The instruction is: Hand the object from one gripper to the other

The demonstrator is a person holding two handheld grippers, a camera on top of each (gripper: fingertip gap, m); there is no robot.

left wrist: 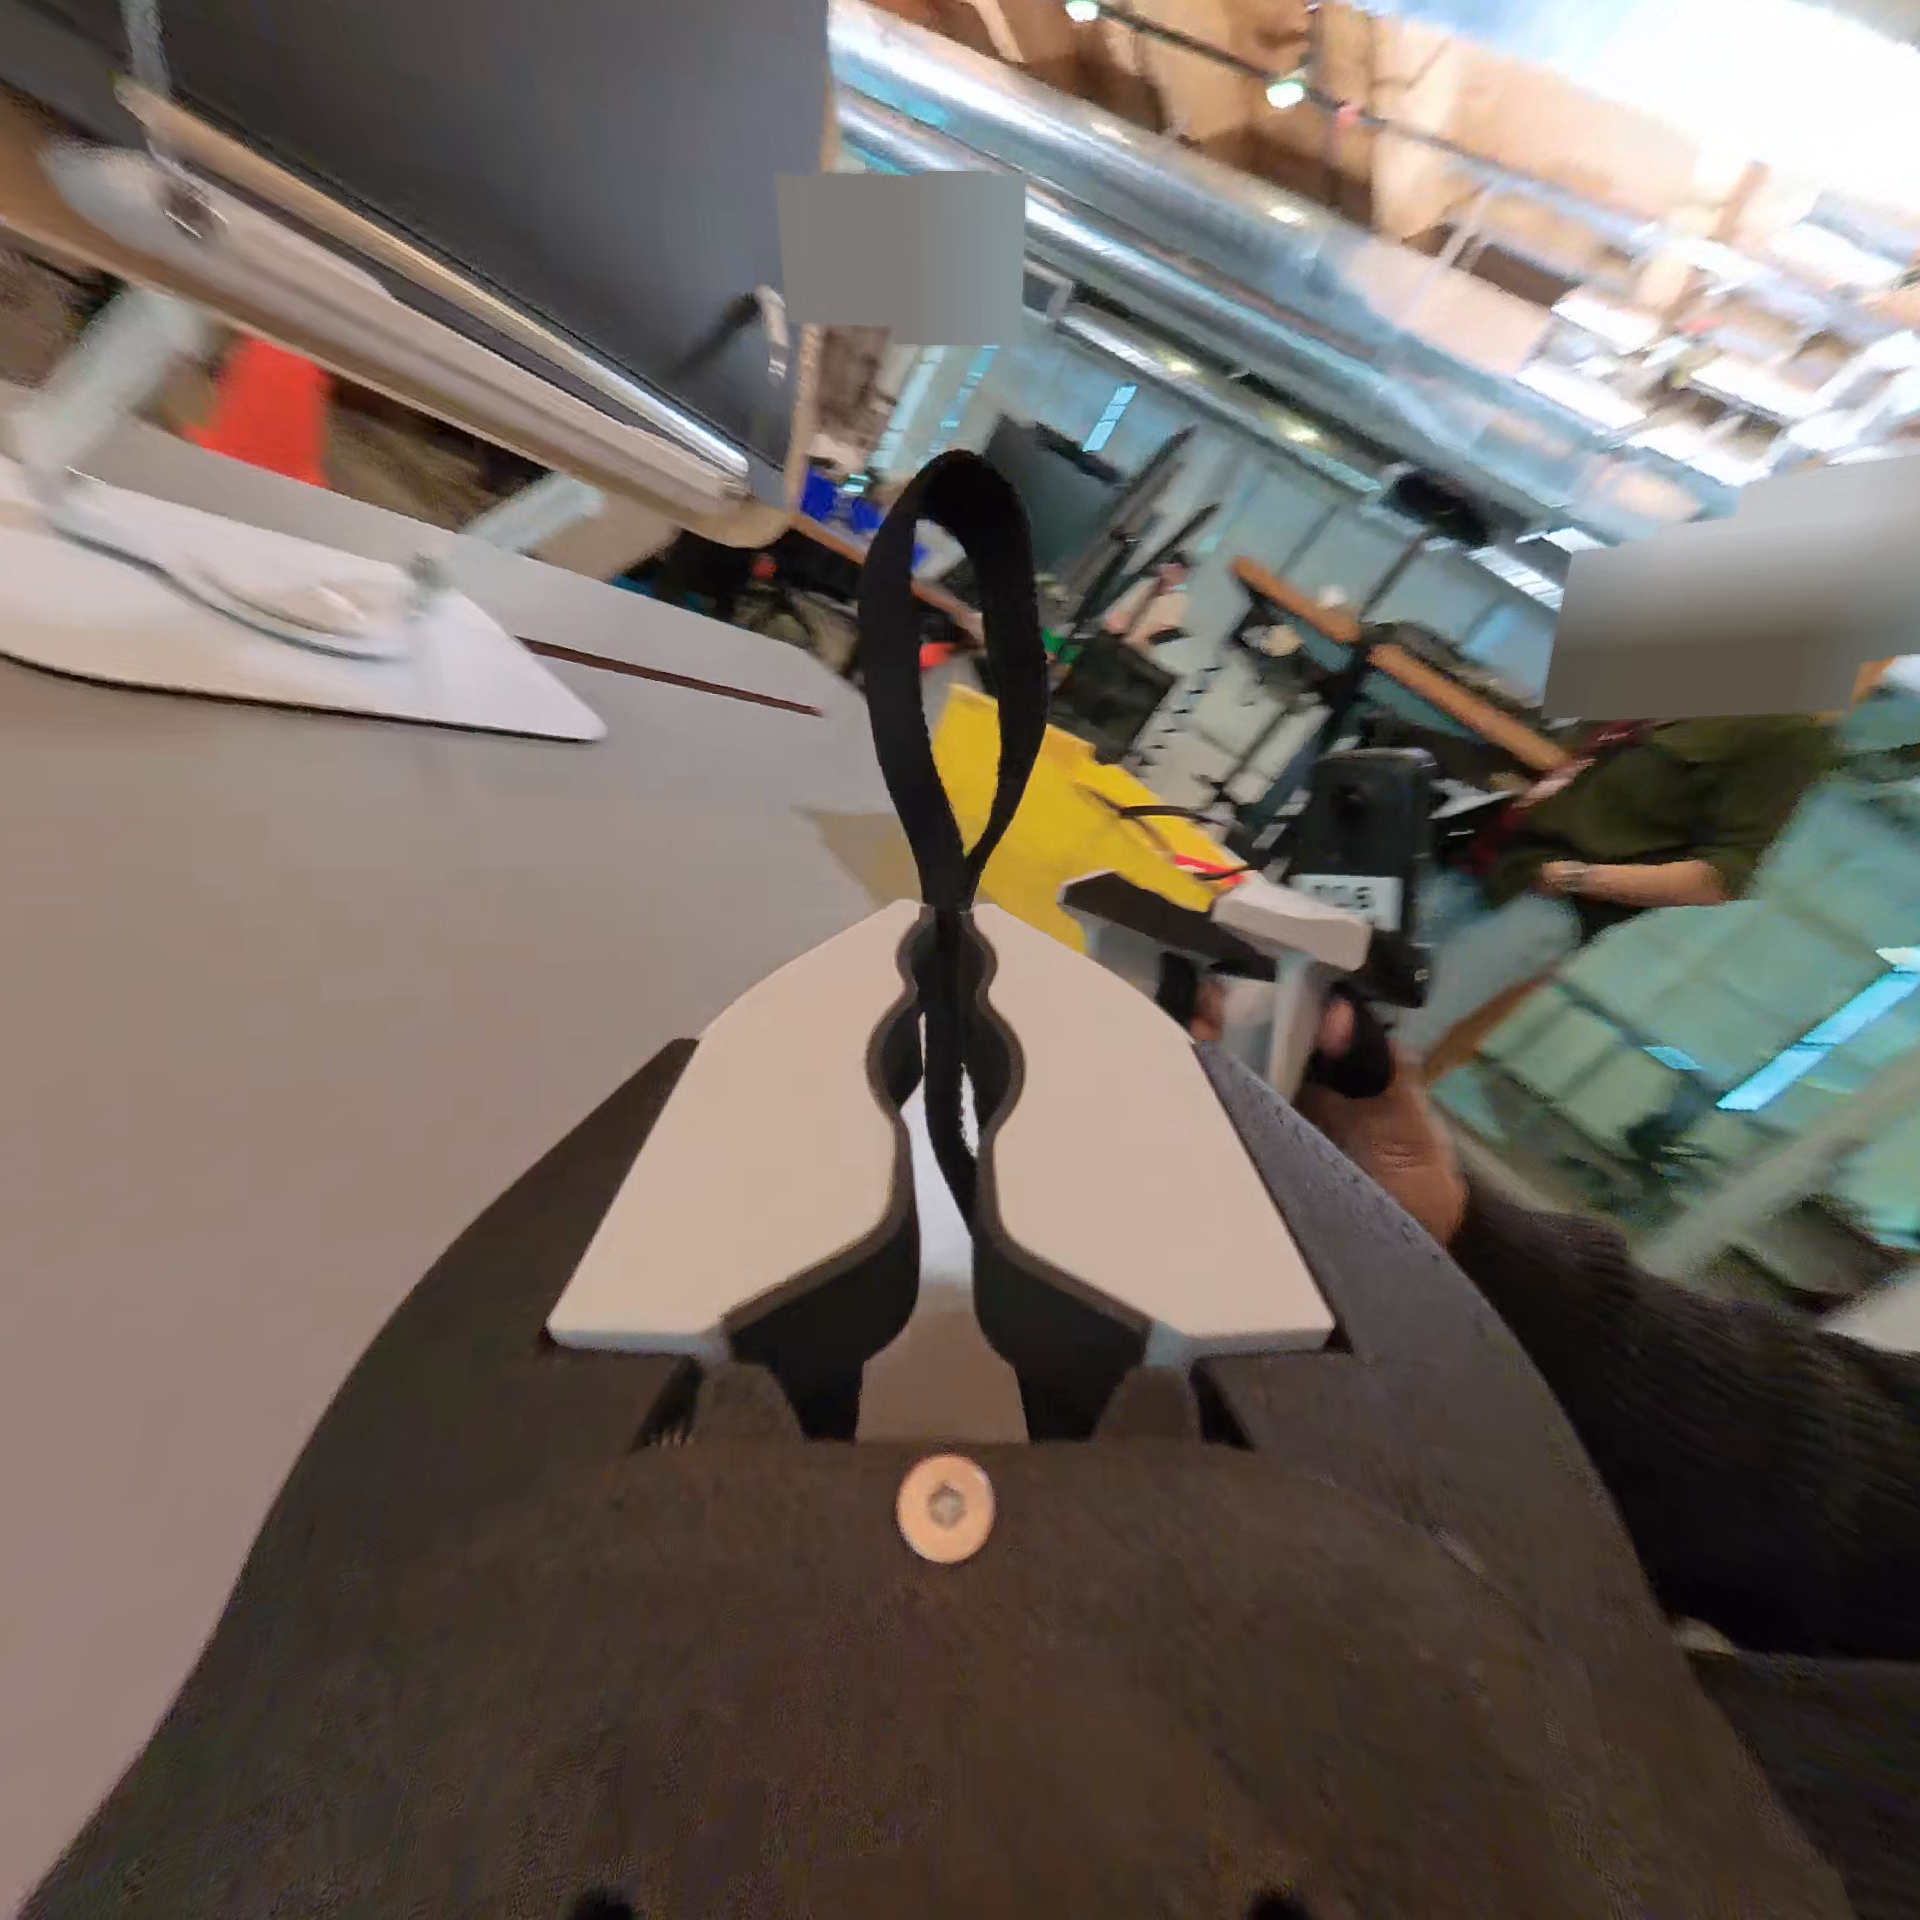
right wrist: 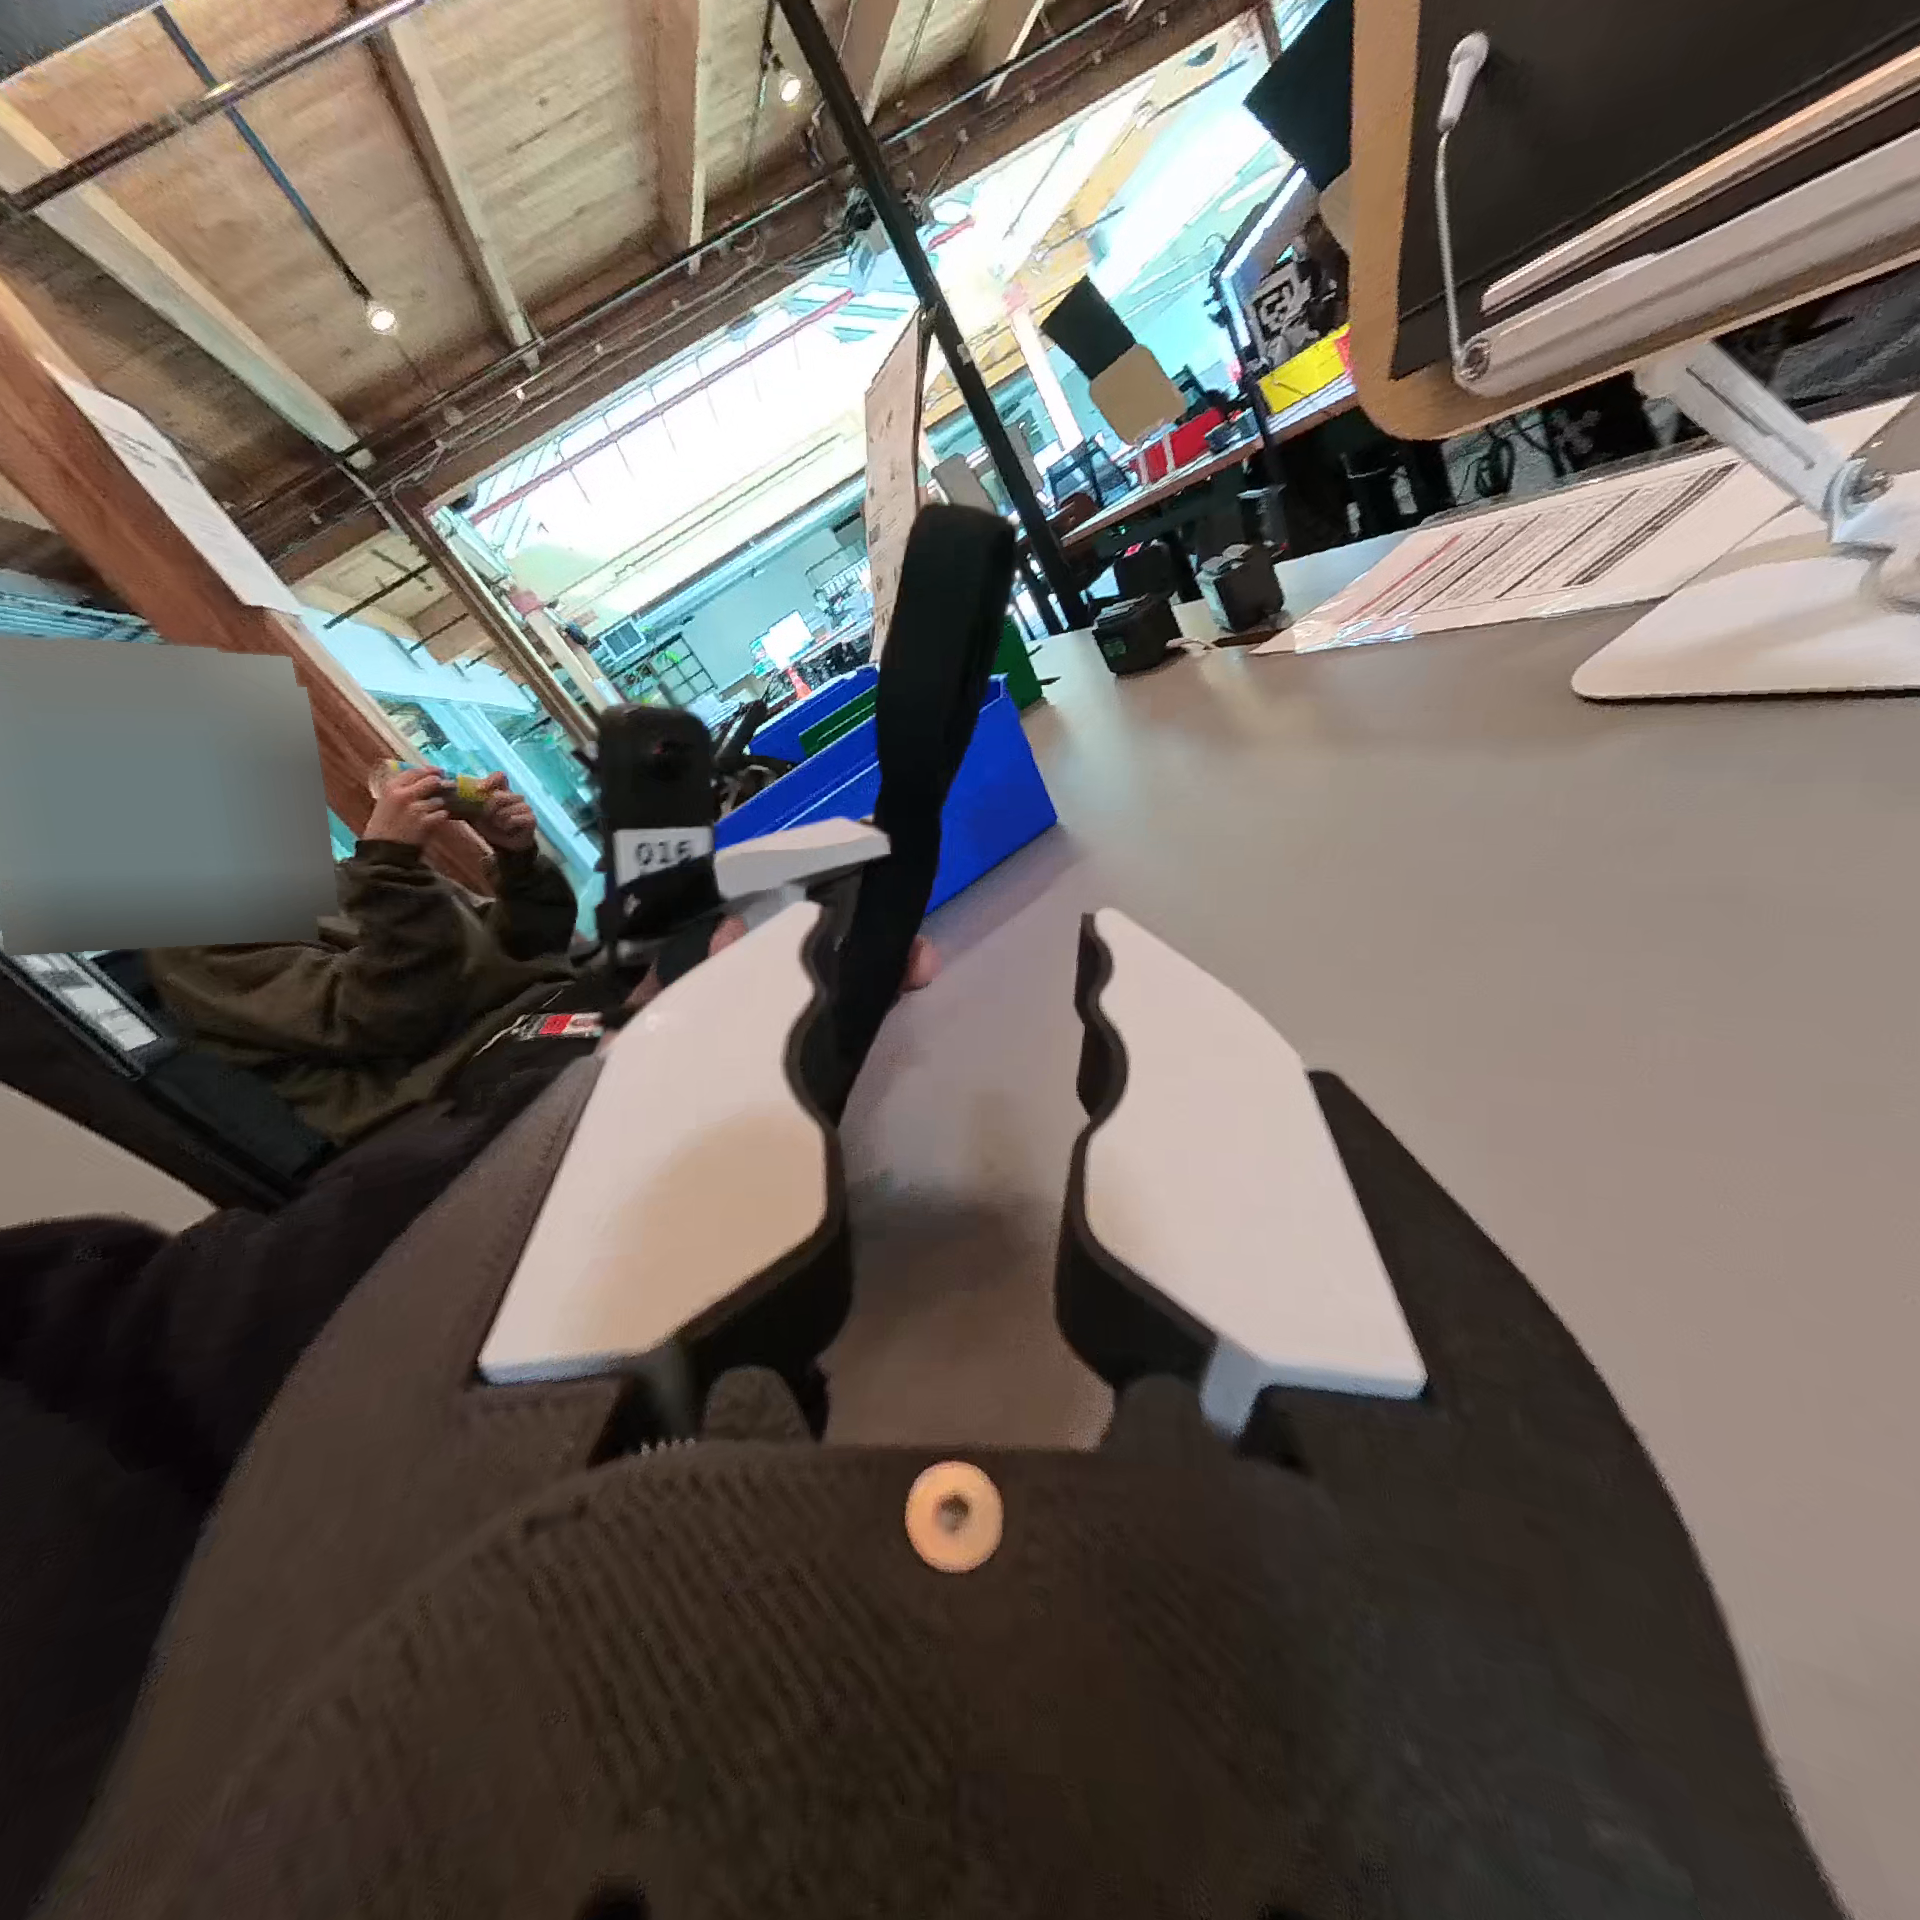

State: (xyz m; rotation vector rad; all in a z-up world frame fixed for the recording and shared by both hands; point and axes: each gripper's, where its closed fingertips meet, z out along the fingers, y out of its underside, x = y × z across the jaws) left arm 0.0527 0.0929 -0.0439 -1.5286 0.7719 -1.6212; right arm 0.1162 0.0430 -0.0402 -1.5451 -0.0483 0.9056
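My left gripper (left wrist: 945, 914) is shut on a black strap (left wrist: 951, 665). The strap's loop stands up above the fingertips, and its lower part runs down between the pads. My right gripper (right wrist: 951, 920) is open and empty above the grey table (right wrist: 1455, 935). In the right wrist view the strap (right wrist: 925, 727) rises just beyond my right gripper's left finger (right wrist: 717, 1091), held by the left gripper (right wrist: 805, 857) behind it. Whether the strap touches that finger I cannot tell. The right gripper also shows in the left wrist view (left wrist: 1288, 925), off to the right and apart from the strap.
A white monitor base (right wrist: 1766, 634) and its screen (right wrist: 1662, 156) stand at the right, with a printed sheet (right wrist: 1538, 561) beside them. A blue bin (right wrist: 966, 800) and small black boxes (right wrist: 1138, 634) sit farther back. A yellow bin (left wrist: 1060, 810) lies beyond the table edge. A person sits nearby (right wrist: 353, 987). Across from one pair of fingers to the other is roughly 9 cm.
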